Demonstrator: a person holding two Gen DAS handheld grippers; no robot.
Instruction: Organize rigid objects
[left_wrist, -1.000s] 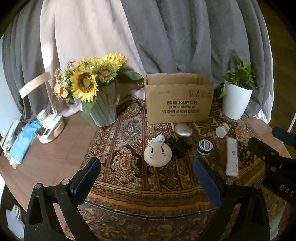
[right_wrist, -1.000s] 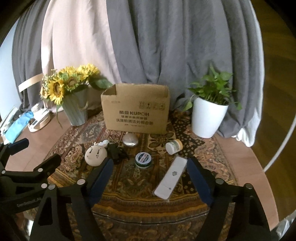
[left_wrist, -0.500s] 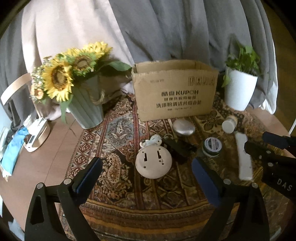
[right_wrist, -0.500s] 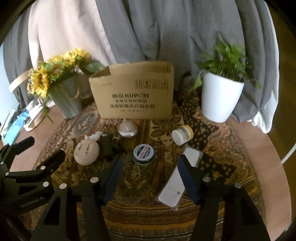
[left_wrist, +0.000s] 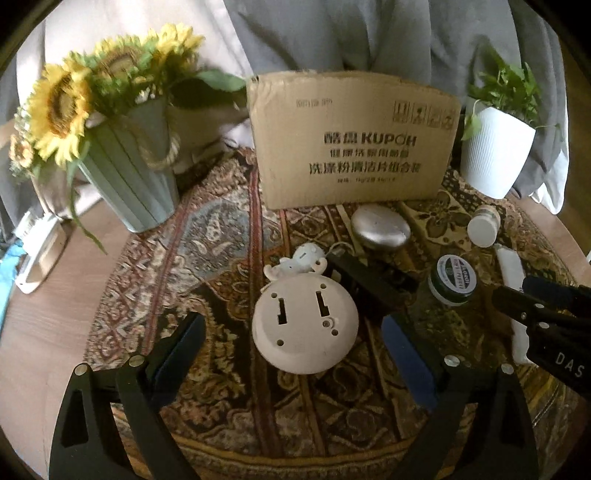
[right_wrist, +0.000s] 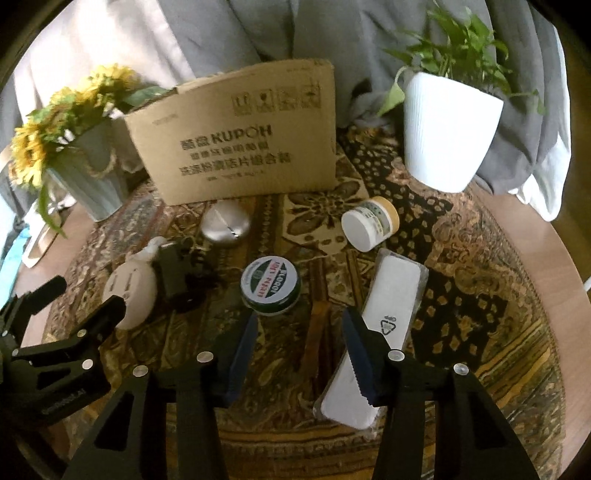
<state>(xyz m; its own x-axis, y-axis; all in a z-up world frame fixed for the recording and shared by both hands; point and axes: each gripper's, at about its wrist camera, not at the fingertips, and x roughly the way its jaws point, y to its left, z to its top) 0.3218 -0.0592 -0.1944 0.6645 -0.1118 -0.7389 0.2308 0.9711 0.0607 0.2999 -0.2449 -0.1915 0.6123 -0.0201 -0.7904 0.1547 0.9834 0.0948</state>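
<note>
Several rigid objects lie on a patterned rug before an open cardboard box (left_wrist: 351, 136) (right_wrist: 240, 133). My left gripper (left_wrist: 291, 350) is open and empty, its fingers either side of a round white disc (left_wrist: 304, 323) (right_wrist: 129, 291). My right gripper (right_wrist: 299, 343) is open and empty, just in front of a green tin (right_wrist: 270, 284) (left_wrist: 452, 278); its right finger overlaps a long white flat box (right_wrist: 373, 332). A silver oval (left_wrist: 380, 228) (right_wrist: 226, 221), a black object (right_wrist: 177, 273) (left_wrist: 369, 277) and a small white jar (right_wrist: 369, 223) (left_wrist: 482, 225) lie nearby.
A sunflower vase (left_wrist: 125, 173) (right_wrist: 88, 173) stands at the back left. A white plant pot (right_wrist: 448, 129) (left_wrist: 495, 155) stands at the back right. Grey curtains hang behind. A white stand (left_wrist: 37, 254) sits on the bare wooden table to the left.
Both grippers have moved forward and lower toward the objects. The right gripper's fingers have narrowed somewhat. Nothing has been grasped.
</note>
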